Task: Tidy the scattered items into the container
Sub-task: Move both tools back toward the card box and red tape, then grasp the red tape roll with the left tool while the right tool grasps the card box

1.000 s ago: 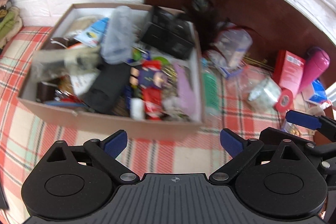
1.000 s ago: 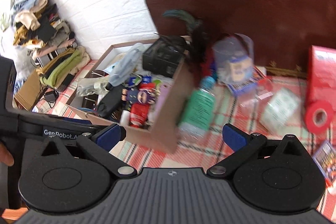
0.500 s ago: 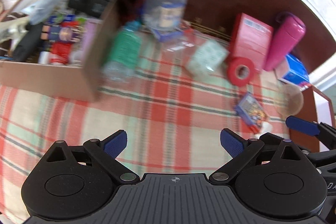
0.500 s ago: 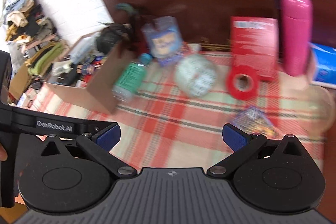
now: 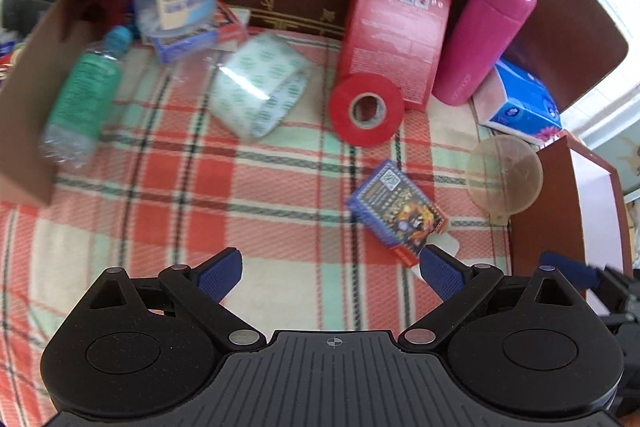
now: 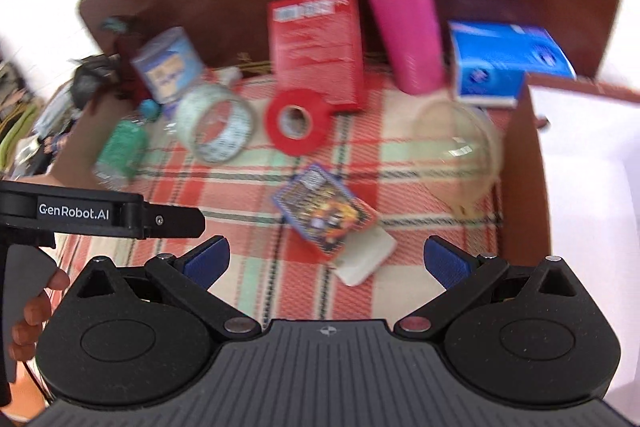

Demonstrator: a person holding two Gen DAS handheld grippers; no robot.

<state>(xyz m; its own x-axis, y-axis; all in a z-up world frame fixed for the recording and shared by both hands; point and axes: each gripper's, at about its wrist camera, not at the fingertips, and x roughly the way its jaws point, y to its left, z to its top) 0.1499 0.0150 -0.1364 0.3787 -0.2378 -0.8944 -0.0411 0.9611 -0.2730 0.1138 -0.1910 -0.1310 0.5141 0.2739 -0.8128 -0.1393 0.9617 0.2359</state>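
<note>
Left wrist view
- Left claw [image 5: 330,273]: released, fingers spread wide, nothing between them, hovering over the plaid cloth [image 5: 168,211].
- Landmark: the blue card box [image 5: 396,213], lying flat on the cloth.
- Where the card box lies from the left claw: ahead and toward its right finger, almost touching that fingertip.
- Long axis of the card box: diagonal, from far-left to near-right, so not square to the claw's opening.
- Beyond the card box: the red tape roll [image 5: 366,108], with the red carton [image 5: 394,35] and pink flask [image 5: 486,35] behind it.
- Left of the card box, well apart: the clear tape roll [image 5: 258,87], then the green bottle [image 5: 82,99] lying against the cardboard container [image 5: 28,95].
- Right of the card box: a clear dome lid [image 5: 505,181]; the right claw's blue fingertip shows at the edge beyond it.

Right wrist view
- Right claw [image 6: 326,263]: also released, empty, fingers wide.
- Card box [image 6: 326,213]: straight ahead, near centre of the opening, with a small white piece [image 6: 366,259] just beside its near corner.
- Container [image 6: 76,131]: far to the left of the card box, beyond the left claw's body.
- A person's fingers [image 6: 36,307]: gripping the left handle at the lower left.

Judgement
- Nearer arm: both are near, but the card box sits more centred for the right claw.
- What the grasp likely needs: a wrist turn to close across the short sides.
</note>
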